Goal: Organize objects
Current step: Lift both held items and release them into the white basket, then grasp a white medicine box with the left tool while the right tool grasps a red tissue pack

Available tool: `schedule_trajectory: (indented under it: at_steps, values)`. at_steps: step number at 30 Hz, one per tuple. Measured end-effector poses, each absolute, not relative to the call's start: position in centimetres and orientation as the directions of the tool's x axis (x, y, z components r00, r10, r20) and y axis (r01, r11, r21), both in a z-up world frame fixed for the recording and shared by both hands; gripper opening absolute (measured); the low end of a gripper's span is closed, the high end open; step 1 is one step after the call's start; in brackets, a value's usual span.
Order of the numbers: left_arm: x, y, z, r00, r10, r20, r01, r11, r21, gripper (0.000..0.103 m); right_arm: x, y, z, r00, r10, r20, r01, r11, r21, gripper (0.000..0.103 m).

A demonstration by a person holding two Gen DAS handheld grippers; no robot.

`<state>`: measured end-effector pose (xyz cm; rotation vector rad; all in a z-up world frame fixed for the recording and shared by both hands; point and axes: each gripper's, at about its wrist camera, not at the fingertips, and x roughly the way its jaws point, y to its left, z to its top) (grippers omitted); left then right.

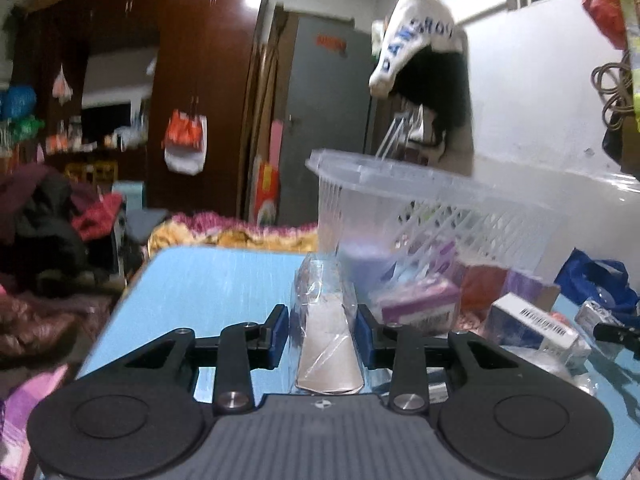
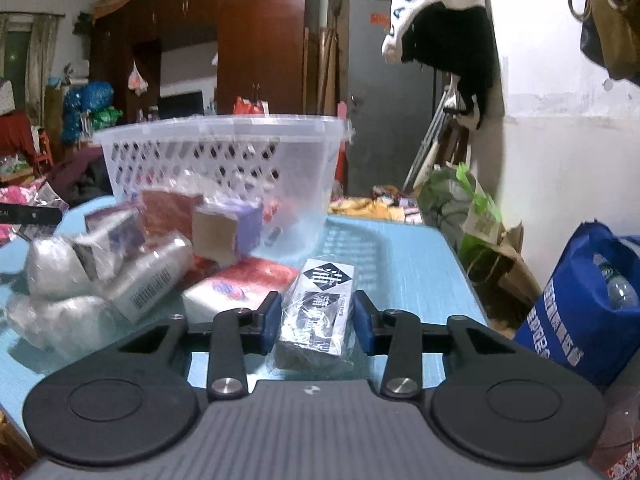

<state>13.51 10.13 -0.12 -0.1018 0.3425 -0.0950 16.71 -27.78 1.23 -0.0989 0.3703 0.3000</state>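
Your left gripper (image 1: 322, 334) is clamped on a pale box in a clear wrapper (image 1: 326, 332): both blue pads press its sides, and the box lies lengthwise between them, over the blue table (image 1: 208, 280). Whether it rests on the table top or is lifted just off it, you cannot tell from this view. Just beyond the box, to its right, stands the clear basket (image 1: 400, 200), with a purple carton (image 1: 416, 304) and a red carton (image 1: 484, 284) against its near wall. Further right lies a white box with a barcode (image 1: 536, 326).

From your right wrist view the same basket (image 2: 224, 168) stands at the back left of the table (image 2: 400, 264), and a loose heap lies in front of it (mostly wrapped in clear film): silvery bundles (image 2: 56, 280), a silver box with a barcode (image 2: 152, 276), a brown-and-purple carton (image 2: 226, 232), and a red and white packet (image 2: 240, 284) lying flat.

Your right gripper (image 2: 316, 322) is closed on a black-and-white patterned box in clear film (image 2: 320, 312); the pads squeeze it from both sides, and it sits just right of the red and white packet, at the table's near part. Off the table's right edge stands a blue bag (image 2: 580, 312) holding a bottle.
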Motion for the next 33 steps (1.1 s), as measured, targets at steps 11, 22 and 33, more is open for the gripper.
schedule_trajectory:
  at_steps: [11, 22, 33]
  values:
    - [12.1, 10.3, 4.5, 0.974, -0.118, -0.191, 0.079, 0.976, -0.202, 0.039, 17.1, -28.4, 7.1, 0.912, 0.385, -0.144, -0.384, 0.923, 0.034, 0.042]
    - [23.6, 2.0, 11.9, 0.939, -0.197, -0.281, 0.145, 0.97, -0.198, 0.04, 27.8, -22.7, 13.0, 0.866, 0.439, -0.24, -0.456, 0.89, -0.017, 0.042]
    - [21.3, 1.6, 9.9, 0.933, -0.252, -0.257, 0.206, 0.959, -0.194, 0.081, 25.0, -23.6, 12.3, 0.865, 0.457, -0.206, -0.469, 0.883, -0.009, 0.103]
